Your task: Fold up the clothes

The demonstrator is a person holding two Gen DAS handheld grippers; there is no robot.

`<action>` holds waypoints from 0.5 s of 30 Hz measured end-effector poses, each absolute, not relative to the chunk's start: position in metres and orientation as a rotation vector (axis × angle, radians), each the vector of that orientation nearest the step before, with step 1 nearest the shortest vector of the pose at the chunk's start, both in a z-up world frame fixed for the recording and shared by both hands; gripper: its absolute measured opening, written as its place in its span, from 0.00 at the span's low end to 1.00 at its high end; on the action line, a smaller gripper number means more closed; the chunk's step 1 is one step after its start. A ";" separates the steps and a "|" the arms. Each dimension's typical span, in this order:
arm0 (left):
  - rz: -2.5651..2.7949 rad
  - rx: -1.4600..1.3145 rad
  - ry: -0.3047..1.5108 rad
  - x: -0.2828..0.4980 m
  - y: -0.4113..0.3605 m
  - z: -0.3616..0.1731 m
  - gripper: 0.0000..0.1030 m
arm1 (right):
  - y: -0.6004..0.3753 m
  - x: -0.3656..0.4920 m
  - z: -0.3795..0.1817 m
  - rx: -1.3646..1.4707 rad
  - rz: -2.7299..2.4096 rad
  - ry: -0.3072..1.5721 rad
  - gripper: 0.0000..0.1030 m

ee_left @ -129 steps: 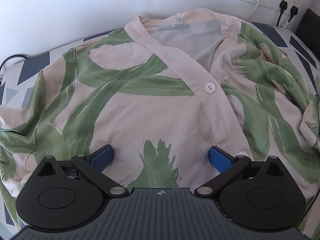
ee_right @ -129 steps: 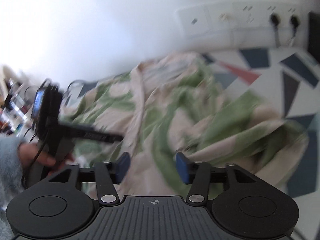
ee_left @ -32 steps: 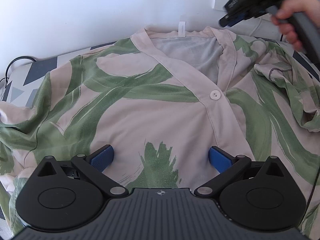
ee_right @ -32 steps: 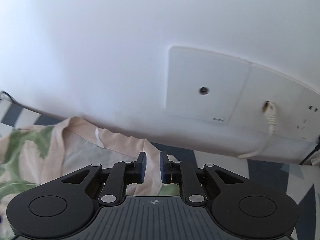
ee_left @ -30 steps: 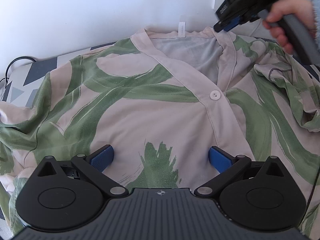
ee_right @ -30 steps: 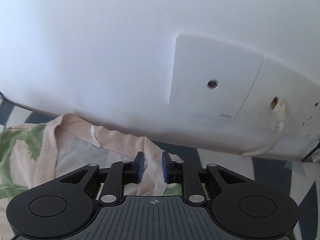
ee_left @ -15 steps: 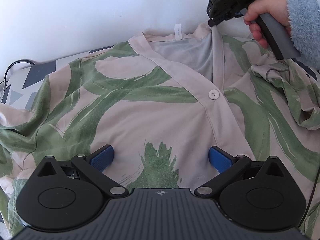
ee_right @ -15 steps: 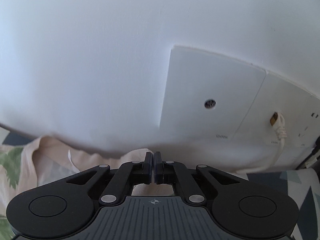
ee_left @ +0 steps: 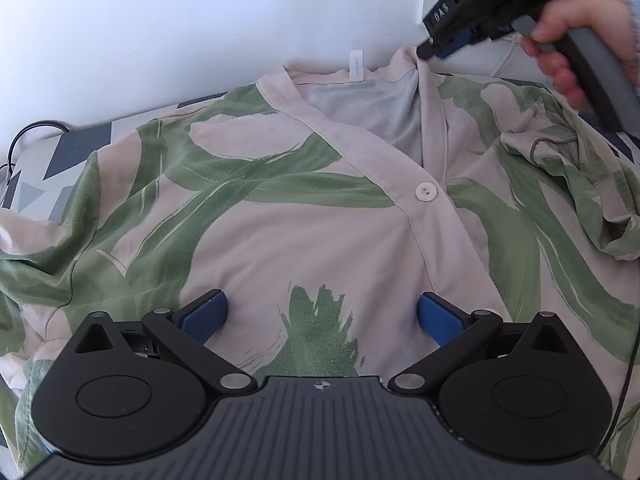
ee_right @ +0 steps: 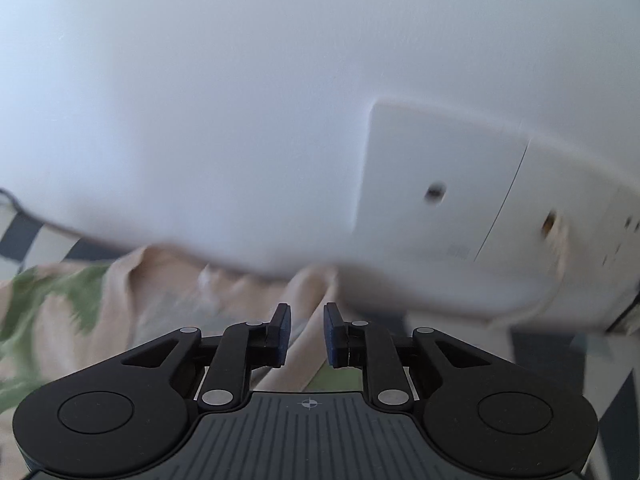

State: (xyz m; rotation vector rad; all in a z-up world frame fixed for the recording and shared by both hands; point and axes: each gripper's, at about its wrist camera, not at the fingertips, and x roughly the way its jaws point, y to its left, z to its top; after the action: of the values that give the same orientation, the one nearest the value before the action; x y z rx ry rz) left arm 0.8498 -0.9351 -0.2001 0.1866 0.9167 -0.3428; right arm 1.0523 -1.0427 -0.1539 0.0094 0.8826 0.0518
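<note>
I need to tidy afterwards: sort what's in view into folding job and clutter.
Job: shirt; left gripper, open above it; right gripper, fingers opening at the collar.
Clutter: wall sockets; black cable; patterned cover.

L tongs [ee_left: 320, 312]: black linkage arms, blue ribbed pads, silver pivot screws, ribbed grey base. R tongs [ee_right: 306, 334]: same build, grey handle, "0AS" marking. Fuzzy blue sleeve [ee_left: 632, 4].
</note>
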 end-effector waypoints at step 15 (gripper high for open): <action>-0.329 0.180 0.912 0.849 -0.936 -0.200 1.00 | -1.095 1.008 -0.148 0.196 0.034 0.958 0.22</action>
State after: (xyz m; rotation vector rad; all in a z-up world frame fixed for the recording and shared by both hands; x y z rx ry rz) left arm 0.8491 -0.9360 -0.1997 0.1801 0.9125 -0.3294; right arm 1.0084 -1.0951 -0.1475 0.1959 0.9582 0.0343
